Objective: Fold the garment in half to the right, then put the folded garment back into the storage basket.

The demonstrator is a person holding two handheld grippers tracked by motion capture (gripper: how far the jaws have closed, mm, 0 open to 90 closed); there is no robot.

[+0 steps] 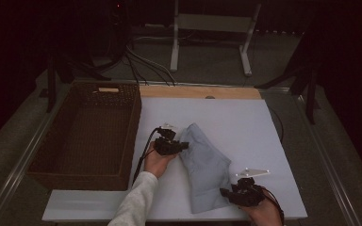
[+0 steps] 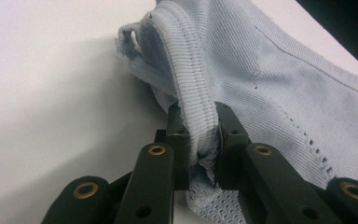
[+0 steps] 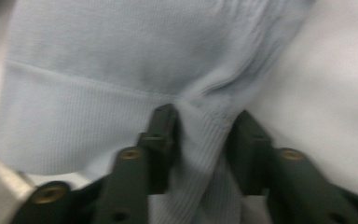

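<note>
Broadly, a white tabletop [image 1: 245,122] carries a dark wicker basket [image 1: 87,136] along its left edge. Near the front edge lies a pale blue ribbed garment [image 1: 205,165], folded, its long axis running front to back, slightly skewed. Left gripper [image 2: 198,140] clenches its stitched hem; right gripper [image 3: 200,140] pinches a ribbed fold. No lettering is readable.

Black fingers [image 2: 177,140], brass screws, grey sleeve [image 1: 134,202]
</note>
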